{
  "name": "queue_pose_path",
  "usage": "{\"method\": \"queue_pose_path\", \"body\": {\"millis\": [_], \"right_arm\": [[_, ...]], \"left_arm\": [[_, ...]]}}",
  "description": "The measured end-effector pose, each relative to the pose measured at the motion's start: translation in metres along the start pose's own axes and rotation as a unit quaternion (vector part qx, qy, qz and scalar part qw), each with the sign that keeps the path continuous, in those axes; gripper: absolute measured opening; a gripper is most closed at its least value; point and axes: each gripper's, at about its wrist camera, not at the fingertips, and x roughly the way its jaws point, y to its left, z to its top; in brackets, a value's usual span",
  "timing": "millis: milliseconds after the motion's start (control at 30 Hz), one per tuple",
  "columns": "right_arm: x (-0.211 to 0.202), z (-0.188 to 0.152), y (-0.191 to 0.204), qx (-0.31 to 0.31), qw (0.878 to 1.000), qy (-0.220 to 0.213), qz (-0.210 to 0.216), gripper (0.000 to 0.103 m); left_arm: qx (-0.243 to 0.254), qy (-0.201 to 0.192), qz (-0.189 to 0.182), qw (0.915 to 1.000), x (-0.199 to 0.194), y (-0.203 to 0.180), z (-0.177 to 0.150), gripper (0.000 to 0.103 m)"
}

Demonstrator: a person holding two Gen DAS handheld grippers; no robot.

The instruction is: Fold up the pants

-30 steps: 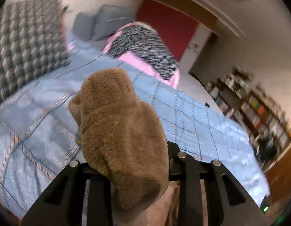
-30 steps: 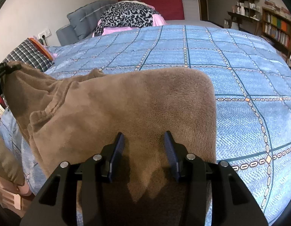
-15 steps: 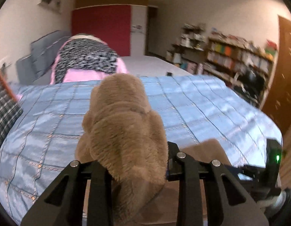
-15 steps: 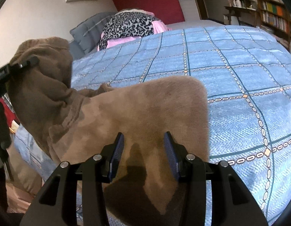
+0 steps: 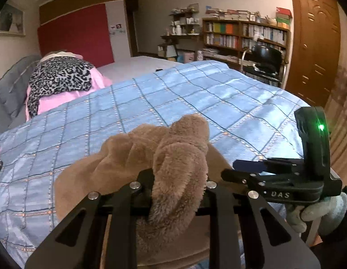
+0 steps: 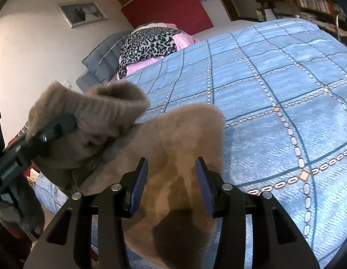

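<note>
The brown fleece pants [image 5: 137, 157] lie at the near edge of the bed on a blue checked bedspread [image 5: 195, 94]. My left gripper [image 5: 177, 179] is shut on a bunched end of the pants, which covers its fingertips, and holds it up over the flat part. In the right wrist view this gripper [image 6: 45, 132] shows at the left with the lifted fleece [image 6: 94, 103]. My right gripper [image 6: 171, 183] is open, its blue pads [image 6: 139, 186] apart just above the flat pants [image 6: 186, 139]. It also shows in the left wrist view [image 5: 249, 168] at the right.
A leopard-print and pink pile [image 5: 61, 78] and a grey pillow [image 5: 12, 85] lie at the bed's far left. A bookshelf [image 5: 245, 38], a black chair [image 5: 267, 60] and a wooden door [image 5: 314, 44] stand beyond the bed at the right.
My left gripper has swung right with the bunched pants end, carrying it over the flat part toward my right gripper. The right gripper stays open over the pants.
</note>
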Motion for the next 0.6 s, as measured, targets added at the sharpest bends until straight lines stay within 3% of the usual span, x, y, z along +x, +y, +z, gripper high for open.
{"method": "queue_pose_path", "body": {"millis": [333, 367, 433, 600], "right_arm": [[-0.003, 0.000, -0.019, 0.030, 0.999, 0.001, 0.024, 0.044], [-0.003, 0.000, -0.021, 0.033, 0.999, 0.001, 0.024, 0.044], [-0.004, 0.000, -0.025, 0.036, 0.999, 0.001, 0.018, 0.044], [-0.008, 0.003, -0.034, 0.044, 0.999, -0.004, 0.010, 0.044]], "left_arm": [[0.037, 0.036, -0.040, 0.9979, 0.017, -0.045, -0.017, 0.024], [0.033, 0.052, -0.046, 0.9970, 0.023, -0.047, -0.021, 0.034], [0.018, 0.064, -0.068, 0.9955, 0.027, -0.045, -0.025, 0.041], [0.013, 0.054, -0.122, 0.9910, 0.016, -0.049, -0.032, 0.063]]}}
